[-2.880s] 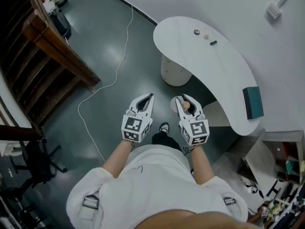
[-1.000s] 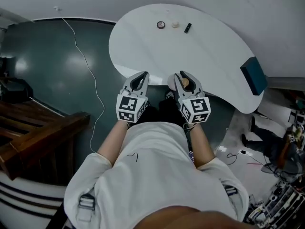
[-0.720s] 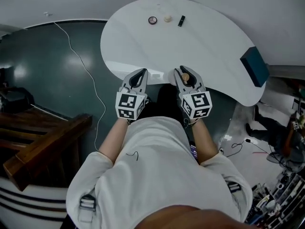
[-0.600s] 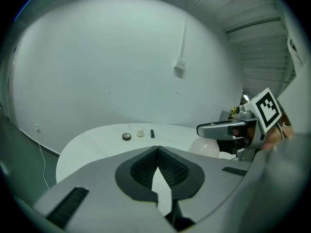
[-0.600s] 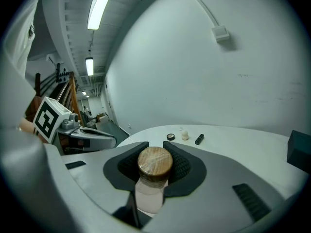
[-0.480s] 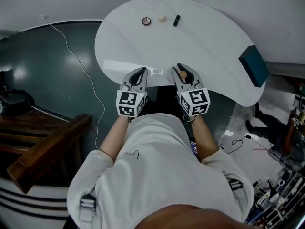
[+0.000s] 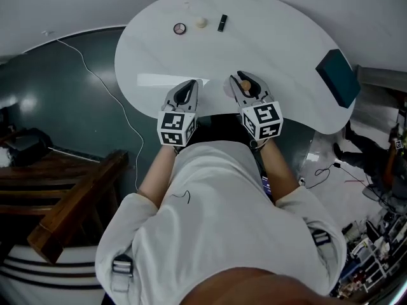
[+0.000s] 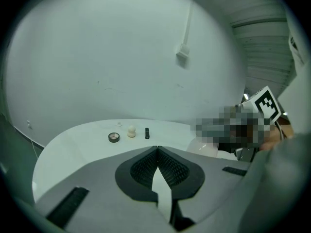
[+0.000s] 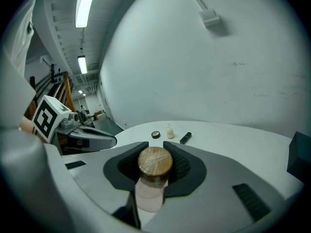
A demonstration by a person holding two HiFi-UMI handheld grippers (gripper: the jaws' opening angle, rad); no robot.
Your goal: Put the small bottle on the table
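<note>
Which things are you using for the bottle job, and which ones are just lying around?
For the job:
- wooden-capped small bottle, clamped in the right gripper
- white table, where it should go

Just lying about:
- round tin, tiny white bottle, black tube and teal box, all on the table
- left gripper, shut and empty

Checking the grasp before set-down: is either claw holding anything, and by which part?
The right claw holds the small clear bottle by its round wooden cap; the left claw is shut, empty.
</note>
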